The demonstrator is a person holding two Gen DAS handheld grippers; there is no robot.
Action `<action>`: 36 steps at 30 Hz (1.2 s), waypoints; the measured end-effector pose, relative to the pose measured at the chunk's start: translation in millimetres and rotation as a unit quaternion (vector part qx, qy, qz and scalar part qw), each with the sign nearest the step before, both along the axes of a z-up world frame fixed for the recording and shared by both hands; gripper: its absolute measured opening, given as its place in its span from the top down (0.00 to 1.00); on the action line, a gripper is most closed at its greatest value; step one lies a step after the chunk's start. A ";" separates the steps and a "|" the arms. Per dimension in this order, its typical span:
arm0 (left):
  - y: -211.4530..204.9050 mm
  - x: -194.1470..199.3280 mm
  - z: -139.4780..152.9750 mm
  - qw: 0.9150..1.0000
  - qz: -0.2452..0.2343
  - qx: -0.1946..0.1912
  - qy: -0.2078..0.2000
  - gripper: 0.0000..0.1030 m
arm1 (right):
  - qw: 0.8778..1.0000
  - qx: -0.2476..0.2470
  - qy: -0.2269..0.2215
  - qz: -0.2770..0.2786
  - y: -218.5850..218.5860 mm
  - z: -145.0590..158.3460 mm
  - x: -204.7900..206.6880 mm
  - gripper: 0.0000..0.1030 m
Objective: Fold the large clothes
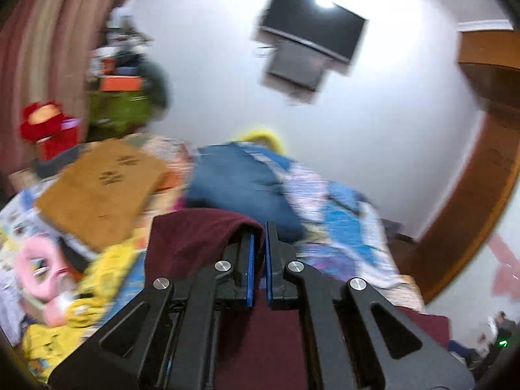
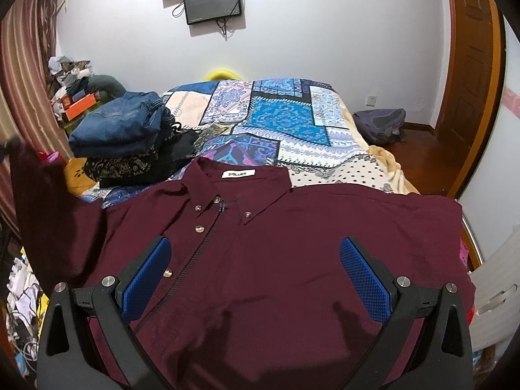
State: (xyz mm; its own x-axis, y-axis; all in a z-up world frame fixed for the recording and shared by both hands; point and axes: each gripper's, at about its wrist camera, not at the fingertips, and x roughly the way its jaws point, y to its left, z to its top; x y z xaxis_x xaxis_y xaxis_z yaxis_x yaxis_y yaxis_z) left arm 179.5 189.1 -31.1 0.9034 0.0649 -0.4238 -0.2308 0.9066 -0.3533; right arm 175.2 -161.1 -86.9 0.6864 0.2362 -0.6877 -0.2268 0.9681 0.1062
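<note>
A dark maroon button-up shirt lies face up on the bed, collar and white label at the far side. My right gripper hovers open over the shirt's chest, and its blue pads touch nothing. The shirt's left sleeve is lifted off the bed at the left edge of this view. In the blurred left wrist view, my left gripper is shut on a fold of that maroon cloth, which drapes over its left finger and hangs beneath the jaws.
A pile of folded jeans and dark clothes sits at the bed's left on the patchwork quilt. A brown folded garment lies further left. A backpack rests on the floor near the wooden door. Screens hang on the wall.
</note>
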 end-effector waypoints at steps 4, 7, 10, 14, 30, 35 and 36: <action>-53.7 30.5 2.4 0.996 -0.083 -0.017 -0.003 0.97 | 1.000 0.010 0.003 -0.007 -13.2 -1.8 -2.4 0.00; -98.2 54.0 -8.3 0.989 -0.146 -0.028 0.020 0.97 | 1.000 0.015 0.005 -0.013 -22.0 -3.0 -4.3 0.00; -139.6 66.0 -27.4 0.977 -0.203 -0.027 0.051 0.97 | 1.000 0.016 0.010 -0.024 -31.7 -6.2 -3.9 0.00; -195.3 68.4 -52.1 0.959 -0.269 -0.002 0.090 0.98 | 0.999 0.018 0.018 -0.035 -43.0 -8.7 -3.5 0.00; -190.4 37.0 -76.4 0.950 -0.257 0.093 0.152 0.78 | 1.000 -0.013 0.016 -0.012 -38.1 -8.6 -2.0 0.00; -130.2 26.6 -74.2 0.966 -0.180 0.106 0.151 0.54 | 0.999 -0.027 0.006 0.042 -11.1 -4.1 8.4 0.00; -115.2 23.0 -75.6 0.968 -0.162 0.113 0.155 0.54 | 0.998 -0.031 0.006 0.056 -2.7 -3.3 11.6 0.00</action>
State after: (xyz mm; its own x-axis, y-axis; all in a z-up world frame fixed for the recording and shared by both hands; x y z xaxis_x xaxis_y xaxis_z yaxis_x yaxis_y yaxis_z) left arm 202.5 74.0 -106.8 0.7231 -0.0778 -0.6864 0.0148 0.9952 -0.0972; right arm 186.8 -163.7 -90.2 0.6493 0.2679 -0.7118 -0.3327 0.9416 0.0509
